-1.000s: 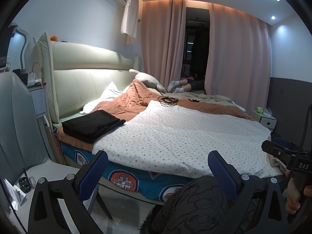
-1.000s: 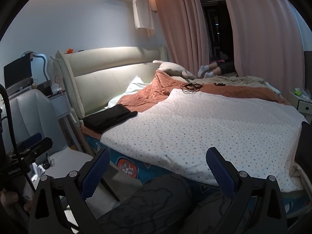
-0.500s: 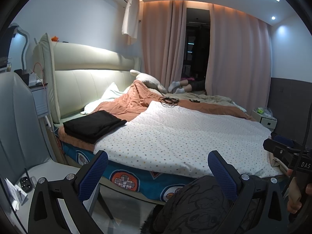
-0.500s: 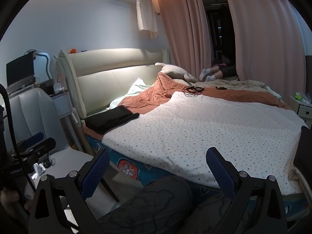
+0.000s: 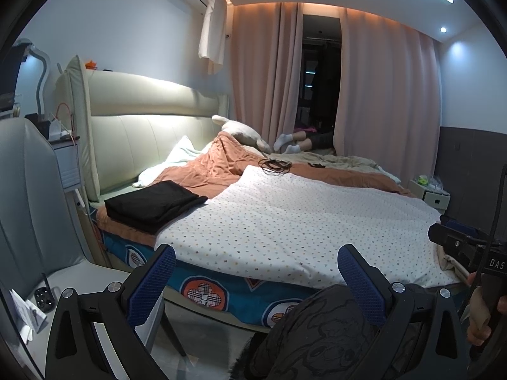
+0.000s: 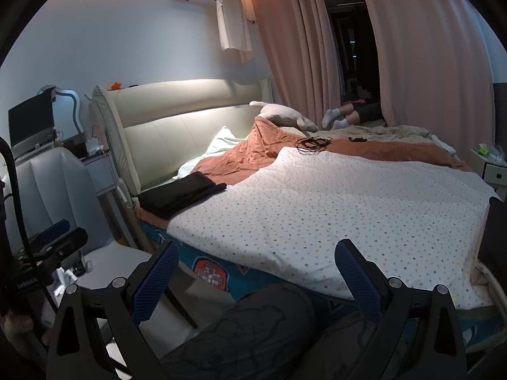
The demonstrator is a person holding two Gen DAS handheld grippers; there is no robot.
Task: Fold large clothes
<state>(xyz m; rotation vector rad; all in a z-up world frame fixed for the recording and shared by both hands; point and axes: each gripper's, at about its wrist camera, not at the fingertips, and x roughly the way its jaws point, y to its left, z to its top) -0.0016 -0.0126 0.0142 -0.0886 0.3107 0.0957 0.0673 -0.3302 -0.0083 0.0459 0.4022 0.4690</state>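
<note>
I hold my left gripper up in front of the bed, its blue-padded fingers spread wide with nothing between them. My right gripper is likewise wide open and empty, hanging off the same near edge of the bed. Below both grippers sits my dark patterned trouser leg.

A white dotted sheet lies spread flat over the near half of the bed, reaching its front edge. A folded black garment rests on the bed near the headboard, just beside the dotted sheet's corner. Behind them, an orange blanket is rumpled across the bed, and a dark coiled cable lies at the far edge of the dotted sheet. A pale pillow sits at the far side of the bed, where someone's socked feet show by the pink curtains.

Beside the bed's head end stands a grey chair. In the left view, my right hand grips the other gripper's handle.
</note>
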